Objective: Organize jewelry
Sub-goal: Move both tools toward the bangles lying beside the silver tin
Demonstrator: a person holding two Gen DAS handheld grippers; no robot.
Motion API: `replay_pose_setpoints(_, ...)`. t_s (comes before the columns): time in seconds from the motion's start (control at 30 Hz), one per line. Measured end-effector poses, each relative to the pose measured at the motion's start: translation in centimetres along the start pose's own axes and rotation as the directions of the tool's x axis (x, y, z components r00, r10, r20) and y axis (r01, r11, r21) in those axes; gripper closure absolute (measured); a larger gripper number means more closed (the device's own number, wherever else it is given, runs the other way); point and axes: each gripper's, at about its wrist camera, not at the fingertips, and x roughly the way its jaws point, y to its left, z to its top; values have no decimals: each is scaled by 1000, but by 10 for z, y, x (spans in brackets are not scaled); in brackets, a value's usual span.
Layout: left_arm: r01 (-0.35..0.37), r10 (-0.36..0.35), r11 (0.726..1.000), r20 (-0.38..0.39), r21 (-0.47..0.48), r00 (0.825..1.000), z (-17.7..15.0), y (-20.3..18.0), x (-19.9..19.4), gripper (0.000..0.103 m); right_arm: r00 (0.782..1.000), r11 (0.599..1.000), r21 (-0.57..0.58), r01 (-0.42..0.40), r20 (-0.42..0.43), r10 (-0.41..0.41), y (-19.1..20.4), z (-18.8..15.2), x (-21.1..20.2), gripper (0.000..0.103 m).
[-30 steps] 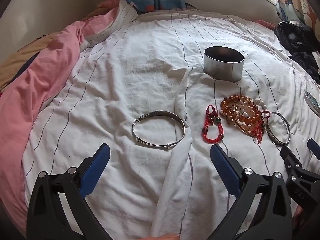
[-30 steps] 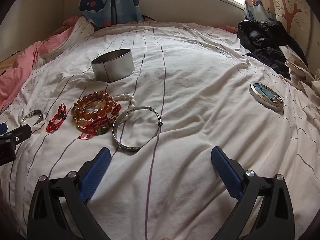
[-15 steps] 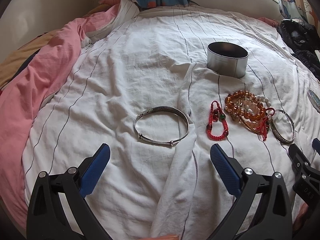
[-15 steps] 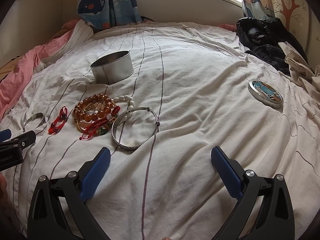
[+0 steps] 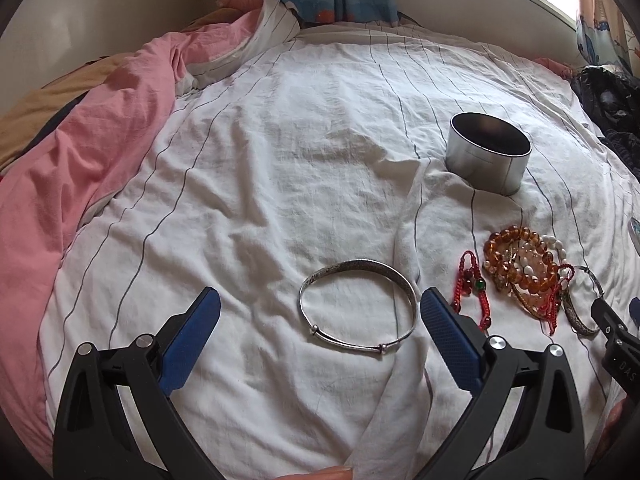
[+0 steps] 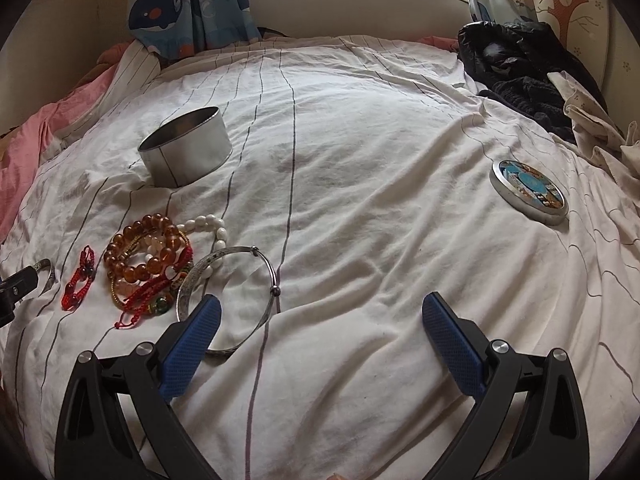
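Bed (image 5: 280, 168) with white striped sheet, pink duvet (image 5: 80, 152) at left, whale curtains (image 6: 188, 4) under window. Left gripper (image 5: 320, 328) fingers apart, empty; silver bangle (image 5: 358, 306) lies flat between them, nearer the right finger, long axis left-right. Right gripper (image 6: 320, 328) fingers apart, empty; second bangle (image 6: 228, 300) flat, partly under its left finger (image 6: 192, 344). Beaded bracelets (image 6: 150, 256) just beyond, open tin (image 6: 186, 152) farther back, lid (image 6: 530, 192) well apart at right.
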Motion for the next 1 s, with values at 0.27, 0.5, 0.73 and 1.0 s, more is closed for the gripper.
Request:
replay_pose_setpoints(0.27, 4, -4, 1000, 8, 5, 1000, 2, -1, 6, 6, 999, 999, -21, 32, -34, -33, 4, -3, 10, 6)
replay_pose_setpoints(0.5, -77, 77, 997, -13, 17, 997, 0, 7, 18, 6, 998, 998, -32, 49, -39, -50, 6, -5, 10, 6)
replay_pose_setpoints(0.73, -65, 65, 998, -37, 4, 997, -6, 13, 27, 6, 998, 998, -37, 53, -41, -55, 7, -6, 11, 6)
replay_pose_setpoints(1.0, -27, 26, 999, -46, -24, 999, -10, 18, 32, 6, 997, 997, -39, 61, -45, -63, 8, -5, 12, 6)
